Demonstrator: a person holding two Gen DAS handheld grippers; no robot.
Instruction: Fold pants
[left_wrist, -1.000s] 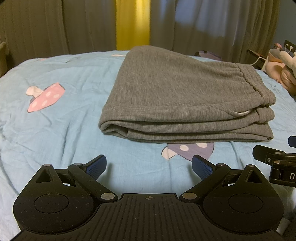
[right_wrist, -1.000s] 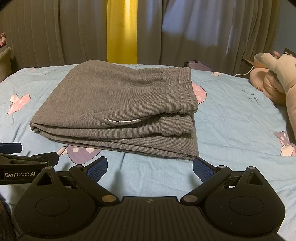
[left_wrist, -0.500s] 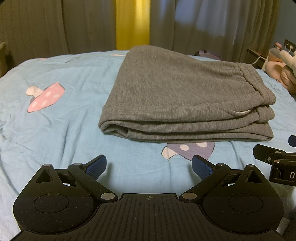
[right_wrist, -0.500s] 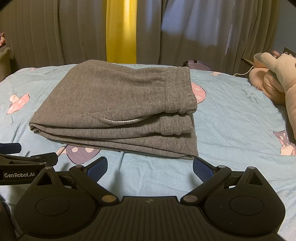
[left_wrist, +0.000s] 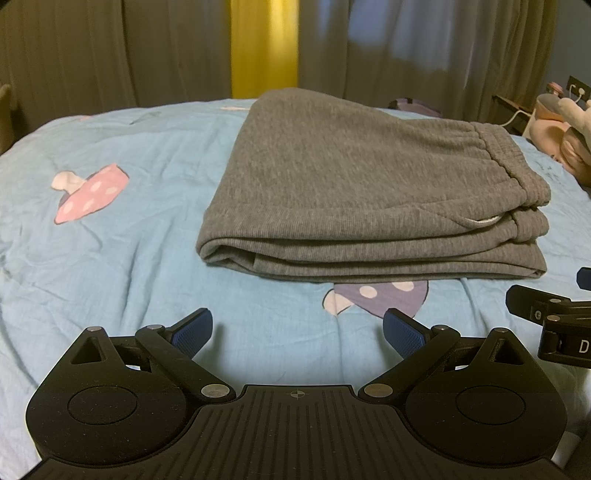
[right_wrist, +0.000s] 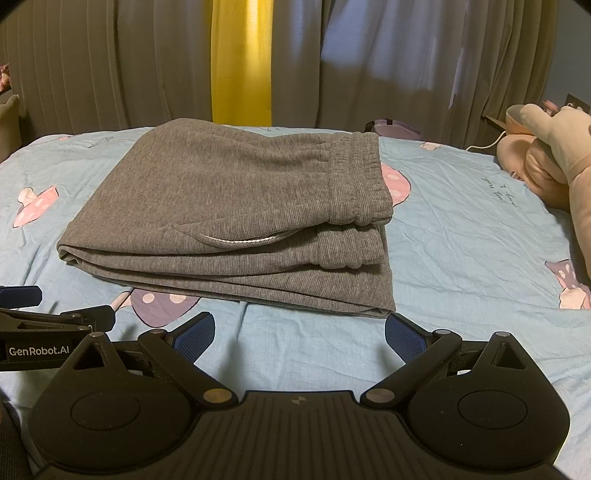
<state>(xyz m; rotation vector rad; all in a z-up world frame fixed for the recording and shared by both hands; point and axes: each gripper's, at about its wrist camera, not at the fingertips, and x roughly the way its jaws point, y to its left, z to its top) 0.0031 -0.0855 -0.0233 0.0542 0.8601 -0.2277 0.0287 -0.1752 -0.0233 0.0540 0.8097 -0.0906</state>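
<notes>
Grey pants (left_wrist: 362, 184) lie folded in a flat stack on the light blue bedsheet (left_wrist: 122, 251), waistband to the right. In the right wrist view the same pants (right_wrist: 229, 218) sit straight ahead, with the elastic waistband (right_wrist: 365, 181) on top. My left gripper (left_wrist: 297, 330) hovers in front of the stack's near edge, open, with nothing between its blue pads. My right gripper (right_wrist: 299, 334) stands open and empty too, just short of the stack's near right corner. Each gripper shows at the edge of the other's view.
The sheet carries mushroom prints, a pink one (left_wrist: 88, 195) to the left and a purple one (left_wrist: 376, 295) under the stack's near edge. A plush toy (right_wrist: 546, 166) lies at the right. Curtains (right_wrist: 240, 62) hang behind the bed.
</notes>
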